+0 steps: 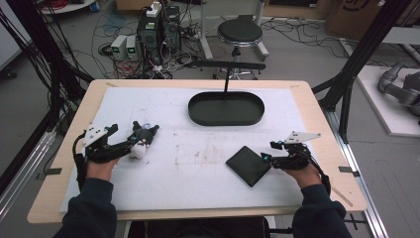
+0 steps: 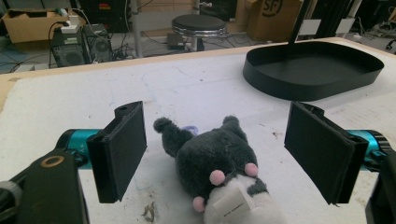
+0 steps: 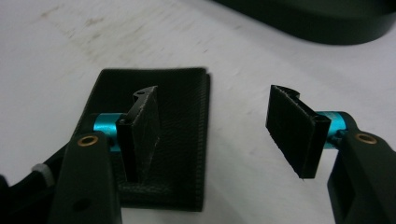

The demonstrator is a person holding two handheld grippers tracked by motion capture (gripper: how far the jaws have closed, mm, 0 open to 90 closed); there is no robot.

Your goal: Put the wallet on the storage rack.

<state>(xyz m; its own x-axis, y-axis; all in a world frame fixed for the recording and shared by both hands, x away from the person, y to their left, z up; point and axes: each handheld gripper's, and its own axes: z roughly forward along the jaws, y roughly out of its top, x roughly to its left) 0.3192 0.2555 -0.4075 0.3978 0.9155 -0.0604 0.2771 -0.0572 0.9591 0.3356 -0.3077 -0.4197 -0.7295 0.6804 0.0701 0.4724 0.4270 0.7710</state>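
- White mat [image 1: 198, 168] covers your table.
- Your left gripper [image 2: 215, 154] gapes around the plush toy [image 2: 219, 172], pads clear.
- Your right gripper [image 3: 212, 135] straddles the black wallet's [image 3: 182, 116] edge, unclamped.

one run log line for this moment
left tongs: open around plush toy | right tongs: open, straddling wallet edge | tray: empty

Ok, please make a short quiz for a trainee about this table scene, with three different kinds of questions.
1. True or false: the plush toy lies inside the black tray.
2. What lies at the right gripper? A) a cup B) a black wallet C) a spoon
3. Fill in: the left gripper has its jaws ____ on either side of the toy.

Key: 1 false, it lies on the white mat. 2 B. 3 open.
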